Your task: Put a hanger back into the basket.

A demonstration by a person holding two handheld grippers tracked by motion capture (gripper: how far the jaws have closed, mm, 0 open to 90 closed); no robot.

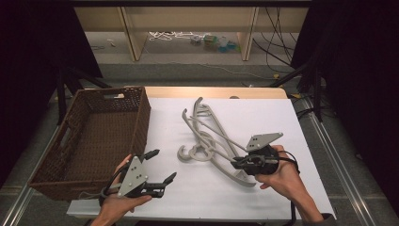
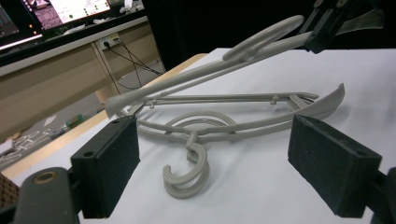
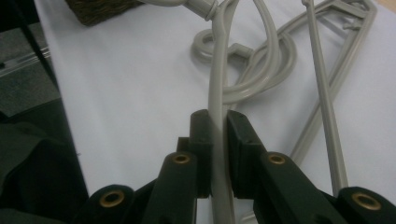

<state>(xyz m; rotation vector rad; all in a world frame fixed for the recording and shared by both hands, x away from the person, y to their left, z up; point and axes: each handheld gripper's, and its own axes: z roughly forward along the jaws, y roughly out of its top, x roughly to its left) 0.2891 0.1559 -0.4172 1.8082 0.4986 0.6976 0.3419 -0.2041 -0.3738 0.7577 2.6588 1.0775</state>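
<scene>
While a person sits at a table covered in a white sheet (image 1: 197, 197), each hand works a two-jaw gripper over a small heap of grey plastic hangers; the right gripper (image 1: 240, 162) has its jaws pressed together on the thin arm of one hanger (image 1: 207, 126), and its own view shows that grey bar pinched upright between the two black pads (image 3: 201, 140); the left gripper view shows this held hanger raised and tilted, one end up in the far gripper, the other end close to the sheet; the other hangers (image 2: 243, 119) lie flat beneath it, their hooks curled toward the left hand, though how many are tangled there is hard to count from these angles; the left gripper (image 1: 162, 167) hovers low at the near left, jaws spread wide and holding nothing, its two pads (image 2: 109, 165) framing the hooks just ahead; a brown wicker basket (image 1: 141, 117) stands at the left edge of the table, just beyond the left hand and well apart from the right; the held hanger's long axis runs from the right gripper up and away toward the far middle of the table, so the basket lies across the sheet to the left of it, and the left hand is plainly the nearer one to both the basket and the loose hooks; any carry to the basket would probably sweep leftward over the pile
</scene>
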